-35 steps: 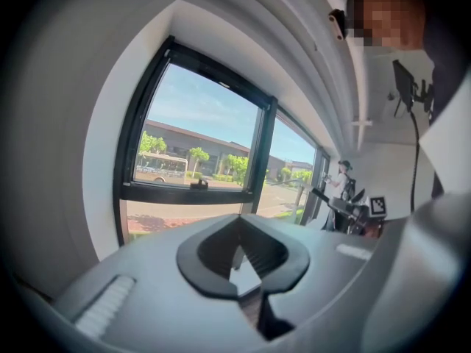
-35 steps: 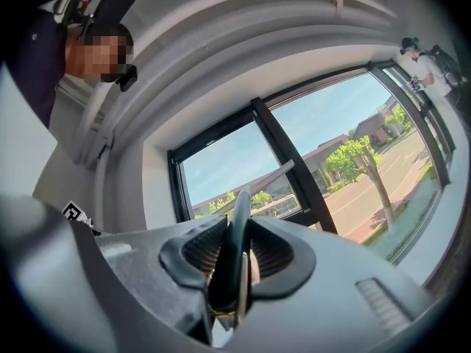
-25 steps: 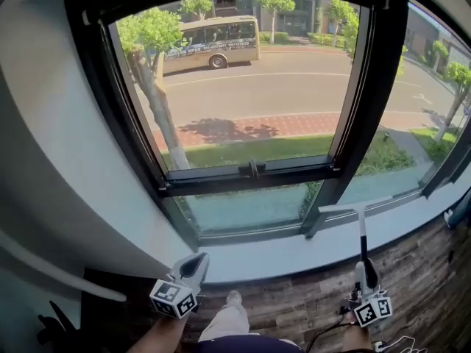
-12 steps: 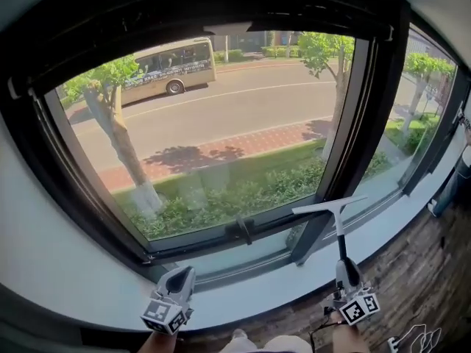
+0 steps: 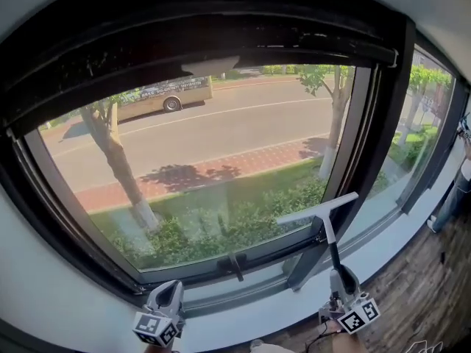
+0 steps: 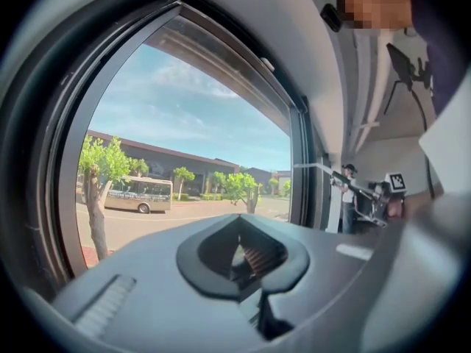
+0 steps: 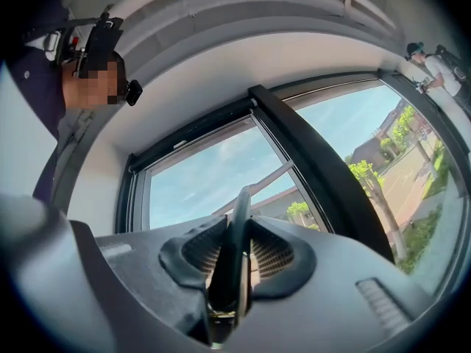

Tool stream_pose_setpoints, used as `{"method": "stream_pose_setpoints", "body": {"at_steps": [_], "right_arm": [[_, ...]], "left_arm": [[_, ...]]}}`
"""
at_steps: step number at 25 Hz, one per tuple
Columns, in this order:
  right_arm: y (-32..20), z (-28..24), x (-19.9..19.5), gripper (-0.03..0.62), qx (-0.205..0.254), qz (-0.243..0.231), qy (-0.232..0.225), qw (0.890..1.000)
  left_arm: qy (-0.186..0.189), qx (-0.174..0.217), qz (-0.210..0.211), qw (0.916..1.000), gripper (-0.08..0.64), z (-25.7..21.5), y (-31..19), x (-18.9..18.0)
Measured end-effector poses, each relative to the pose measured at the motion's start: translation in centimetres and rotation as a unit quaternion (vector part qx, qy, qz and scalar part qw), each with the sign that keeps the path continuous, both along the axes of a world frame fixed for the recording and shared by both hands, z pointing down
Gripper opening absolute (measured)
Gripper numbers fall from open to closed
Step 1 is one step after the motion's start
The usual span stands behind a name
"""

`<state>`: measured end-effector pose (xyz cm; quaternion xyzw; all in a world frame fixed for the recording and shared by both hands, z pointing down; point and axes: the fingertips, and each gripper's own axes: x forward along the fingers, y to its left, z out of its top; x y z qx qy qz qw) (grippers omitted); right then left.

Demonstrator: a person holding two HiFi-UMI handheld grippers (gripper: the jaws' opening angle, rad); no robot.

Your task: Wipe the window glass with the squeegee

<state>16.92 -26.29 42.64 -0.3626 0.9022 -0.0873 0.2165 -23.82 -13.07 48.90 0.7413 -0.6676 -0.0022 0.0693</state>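
1. Squeegee [image 5: 330, 243]: the handle is clamped in the right tongs [image 5: 343, 279] and stands nearly upright. The pale blade is at the top, slanting across the lower right corner of the window glass [image 5: 221, 160] in front of the dark post. Whether it touches the glass cannot be told.
2. Right tongs [image 7: 232, 271], own view: the ribbed pads are pressed on both sides of the squeegee [image 7: 237, 234] handle, which runs up between them.
3. Left tongs [image 5: 169, 294]: low left, jaws drawn together. Own view [image 6: 246, 259] shows nothing held between them.
4. Change from a second ago: the view has tipped upward, so the person's legs and most of the floor have left it. Both tongs sit lower in the picture. The blade has gone from the lower pane up to the main pane's corner.
5. Sill [image 5: 235, 328]: pale ledge directly beyond both tongs. A strip of wood-plank floor [image 5: 438, 293] shows at lower right.
6. Window frame [image 5: 379, 123]: black, with a latch handle [image 5: 235, 265] at the middle of the bottom rail and a second pane to the right.
7. Through the glass: hedge, grass, a tree [image 5: 110, 157], brick pavement, a road and a beige bus [image 5: 158, 98].
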Motion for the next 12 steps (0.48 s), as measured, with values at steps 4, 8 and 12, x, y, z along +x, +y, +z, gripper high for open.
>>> {"method": "stream_pose_setpoints", "body": {"at_steps": [4, 8, 12], "right_arm": [[-3.0, -4.9, -1.5, 0.103, 0.06, -0.053, -0.038, 0.996], [-4.7, -9.8, -3.5, 0.103, 0.126, -0.097, -0.075, 0.984], [-7.4, -15.5, -4.7, 0.103, 0.171, -0.085, -0.112, 0.975]], "left_arm": [[-0.018, 0.017, -0.011, 0.9996, 0.005, -3.3, -2.4, 1.0], [-0.023, 0.04, -0.031, 0.9985, 0.005, -6.4, -4.7, 0.4], [-0.007, 0.053, -0.035, 0.9979, 0.005, -9.2, -5.6, -0.2]]}}
